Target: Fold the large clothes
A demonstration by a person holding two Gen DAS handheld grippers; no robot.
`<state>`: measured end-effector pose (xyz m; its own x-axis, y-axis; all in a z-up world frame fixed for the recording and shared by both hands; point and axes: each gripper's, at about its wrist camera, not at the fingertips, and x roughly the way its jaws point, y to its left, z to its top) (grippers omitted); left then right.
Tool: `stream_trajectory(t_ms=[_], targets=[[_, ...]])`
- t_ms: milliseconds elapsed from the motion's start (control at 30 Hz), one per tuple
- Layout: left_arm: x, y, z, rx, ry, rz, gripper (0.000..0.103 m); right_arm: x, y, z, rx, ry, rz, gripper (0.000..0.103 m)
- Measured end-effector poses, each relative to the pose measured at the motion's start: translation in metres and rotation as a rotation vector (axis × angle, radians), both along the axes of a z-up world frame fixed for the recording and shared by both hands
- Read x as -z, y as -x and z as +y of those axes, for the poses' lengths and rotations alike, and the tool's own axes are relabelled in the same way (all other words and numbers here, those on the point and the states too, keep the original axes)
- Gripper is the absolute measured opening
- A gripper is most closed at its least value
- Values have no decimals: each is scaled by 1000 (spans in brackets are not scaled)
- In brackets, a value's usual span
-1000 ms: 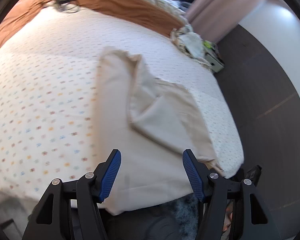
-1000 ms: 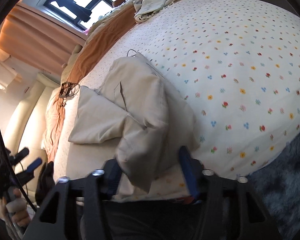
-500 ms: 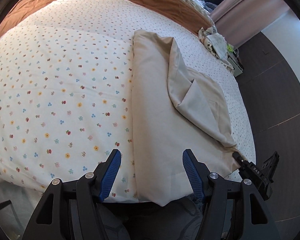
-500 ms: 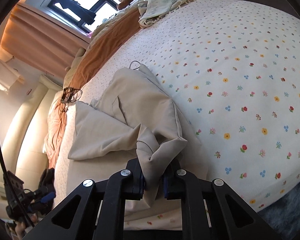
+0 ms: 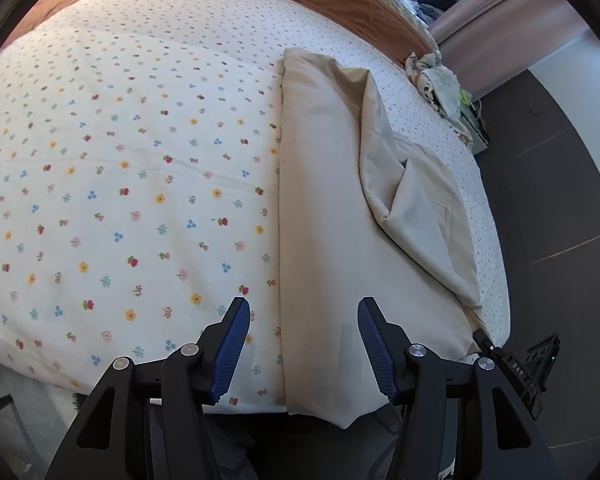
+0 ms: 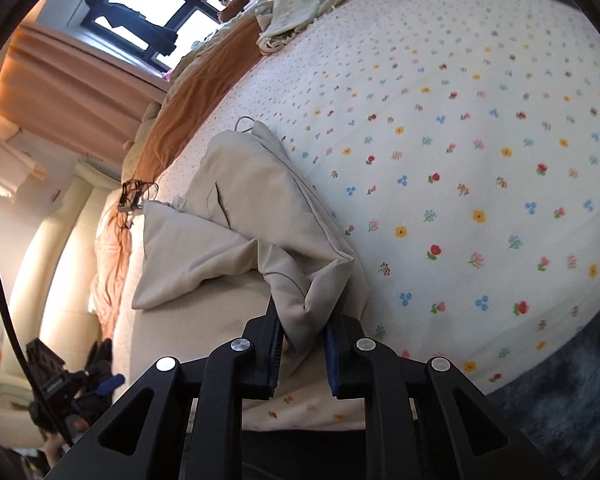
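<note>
Beige cotton trousers (image 5: 320, 240) lie lengthwise on the floral bedsheet (image 5: 120, 160), long axis toward twelve o'clock from the left gripper (image 5: 300, 344), whose half-open, just-narrowing jaws straddle the hem ungripped, while the right gripper (image 6: 302, 336) pinches a bunched fold.
</note>
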<state>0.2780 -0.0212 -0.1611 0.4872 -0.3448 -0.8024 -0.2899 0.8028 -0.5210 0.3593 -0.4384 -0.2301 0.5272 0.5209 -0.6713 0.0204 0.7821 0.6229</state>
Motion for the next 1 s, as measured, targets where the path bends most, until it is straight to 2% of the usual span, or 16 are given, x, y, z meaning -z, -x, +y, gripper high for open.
stream_trajectory(t_ms=[100, 400, 467, 533, 600, 667, 733, 800, 1000], targets=[[8, -4, -4, 17, 18, 26, 43, 2, 0, -1, -16, 8, -9, 17], [18, -12, -25, 75, 17, 63, 43, 12, 9, -10, 7, -69, 7, 12], [19, -15, -26, 77, 11, 66, 43, 11, 10, -9, -2, -42, 13, 12], [21, -17, -25, 79, 17, 69, 43, 2, 13, -4, -6, 37, 5, 13], [19, -17, -22, 74, 17, 66, 43, -15, 18, -1, 18, 155, -18, 30], [16, -16, -17, 61, 7, 56, 43, -32, 23, 0, 43, 225, -72, 65], [13, -14, -12, 48, 5, 45, 43, -47, 24, 2, 39, 247, -121, 72], [10, -12, -4, 34, 12, 34, 43, -56, 18, 8, 6, 257, -142, 74], [-2, -5, 19, -7, 15, -1, 43, -74, -7, 70, -214, 330, -205, 74]])
